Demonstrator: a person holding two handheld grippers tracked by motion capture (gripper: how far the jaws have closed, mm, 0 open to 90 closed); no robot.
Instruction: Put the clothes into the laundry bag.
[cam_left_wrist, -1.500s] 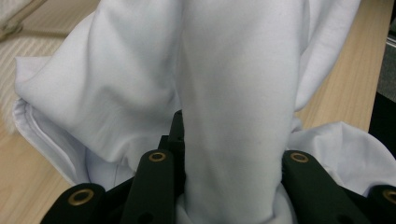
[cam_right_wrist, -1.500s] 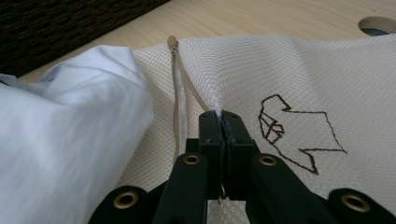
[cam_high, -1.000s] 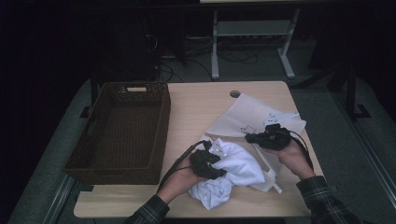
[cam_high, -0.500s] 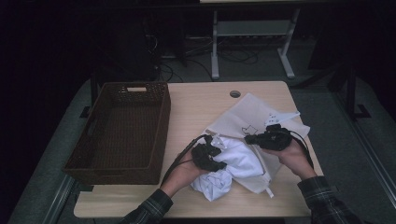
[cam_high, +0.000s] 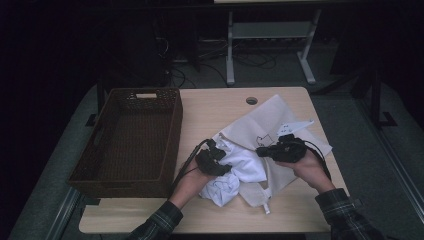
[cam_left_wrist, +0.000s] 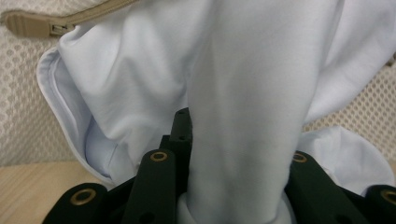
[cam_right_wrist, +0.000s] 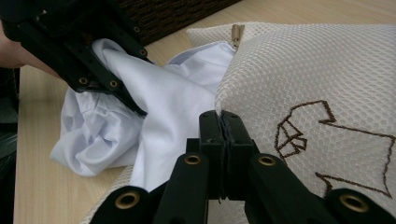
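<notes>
Stuffing a white cotton garment (cam_high: 239, 167) into a beige mesh laundry bag with a zip and a brown stitched shirt motif (cam_high: 272, 116). Left gripper (cam_high: 216, 159) is clamped on a thick roll of the garment; in the left gripper view the cloth (cam_left_wrist: 247, 116) runs straight up between the jaws toward the bag's zip pull (cam_left_wrist: 28, 25). Right gripper (cam_high: 272, 150) is pinched tight on the mesh edge at the bag mouth (cam_right_wrist: 219, 114), jaws fully together, holding the opening up

Key relation: the bag mouth lies just ahead and to the right of the left fingers, and the garment's long axis already points into it. Part of the cloth is inside, the crumpled bulk (cam_high: 220, 186) sits outside near the table's front edge. My left hand is the nearer one to that bulk

Room: a dark brown woven basket (cam_high: 131, 137) stands close on the left, near my left forearm, so I judge the push should go right and away, over the light wooden table (cam_high: 215, 107). The far part of the table beyond the bag is free. Risk is the mesh slipping from the right pinch
</notes>
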